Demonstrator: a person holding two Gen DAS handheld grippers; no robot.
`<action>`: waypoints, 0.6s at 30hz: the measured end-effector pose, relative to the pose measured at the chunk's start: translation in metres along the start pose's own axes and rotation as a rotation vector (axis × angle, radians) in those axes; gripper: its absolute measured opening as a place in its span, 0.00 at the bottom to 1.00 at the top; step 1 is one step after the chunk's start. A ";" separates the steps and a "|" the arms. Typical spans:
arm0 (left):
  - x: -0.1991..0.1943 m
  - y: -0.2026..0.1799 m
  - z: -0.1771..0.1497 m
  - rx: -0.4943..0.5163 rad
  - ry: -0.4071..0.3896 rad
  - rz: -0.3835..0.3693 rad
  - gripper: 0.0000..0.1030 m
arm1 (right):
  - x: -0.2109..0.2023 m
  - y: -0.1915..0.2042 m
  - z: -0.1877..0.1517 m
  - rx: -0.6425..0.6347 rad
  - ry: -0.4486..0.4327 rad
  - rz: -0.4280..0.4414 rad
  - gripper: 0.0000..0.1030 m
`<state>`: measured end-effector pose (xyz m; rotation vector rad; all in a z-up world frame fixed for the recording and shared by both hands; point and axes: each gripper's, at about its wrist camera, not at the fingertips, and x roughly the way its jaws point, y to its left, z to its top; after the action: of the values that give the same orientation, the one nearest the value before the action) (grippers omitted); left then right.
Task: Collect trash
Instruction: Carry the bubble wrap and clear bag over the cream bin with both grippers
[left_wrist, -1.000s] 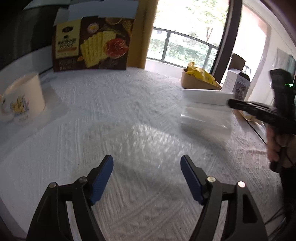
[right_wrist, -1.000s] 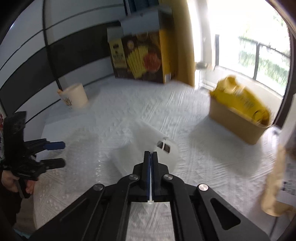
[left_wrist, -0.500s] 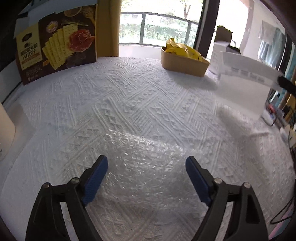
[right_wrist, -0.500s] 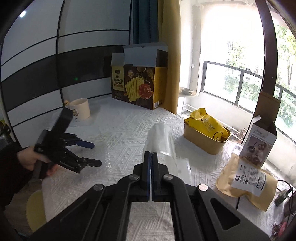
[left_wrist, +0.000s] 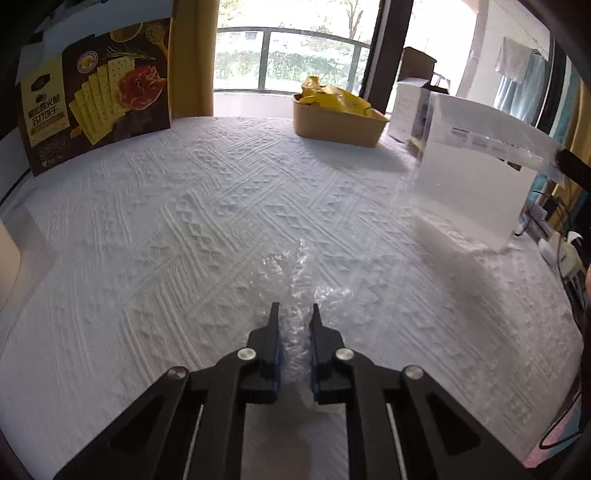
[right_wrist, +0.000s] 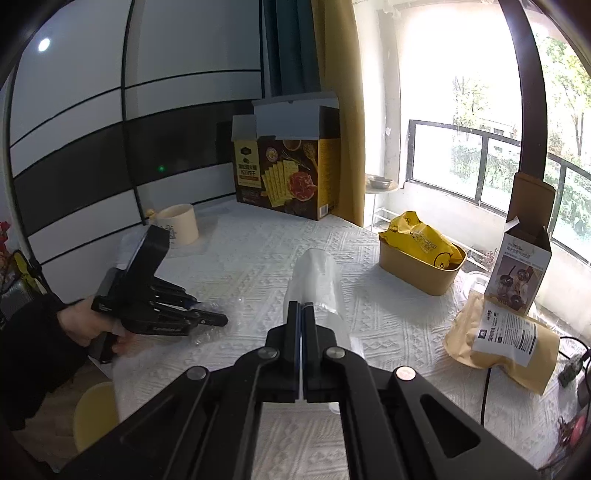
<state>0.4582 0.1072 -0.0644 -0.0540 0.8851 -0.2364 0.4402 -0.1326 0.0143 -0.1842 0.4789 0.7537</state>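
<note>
Since a moment ago, the left tool (left_wrist: 294, 316) has squeezed onto the bubble wrap (left_wrist: 295, 280) near the table (left_wrist: 184, 206) front edge. Right tool (right_wrist: 301, 308) pinches a clear bag (right_wrist: 317, 280) in the air. Open white cloth lies ahead; cracker box (left_wrist: 96, 107) and brown tub (left_wrist: 338, 123) stand far back.

**Materials and finishes in front of you**

Your left tongs (left_wrist: 294, 317) are matt black plastic with silver metal screws and blue pads, pinching crinkled, glossy clear bubble wrap (left_wrist: 295, 273). Your right tongs (right_wrist: 301, 314) grip a smooth, frosted translucent plastic bag (left_wrist: 476, 177). The tabletop (left_wrist: 184, 206) wears a white cloth, matt and embossed in rough ridges. The cracker box (left_wrist: 96, 103) is printed cardboard with a slight sheen; the tub (right_wrist: 417, 269) looks like matt brown paperboard holding a shiny yellow wrapper (right_wrist: 417, 236).
</note>
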 end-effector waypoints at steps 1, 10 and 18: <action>-0.006 -0.005 -0.004 0.006 -0.005 0.000 0.10 | -0.005 0.004 0.000 -0.002 -0.001 0.000 0.00; -0.078 -0.040 -0.025 0.040 -0.117 0.018 0.10 | -0.051 0.040 -0.007 -0.032 -0.023 -0.013 0.00; -0.140 -0.061 -0.055 0.050 -0.203 0.022 0.10 | -0.089 0.084 -0.018 -0.077 -0.046 -0.018 0.00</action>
<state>0.3194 0.0827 0.0157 -0.0215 0.6771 -0.2281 0.3196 -0.1330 0.0420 -0.2426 0.4040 0.7575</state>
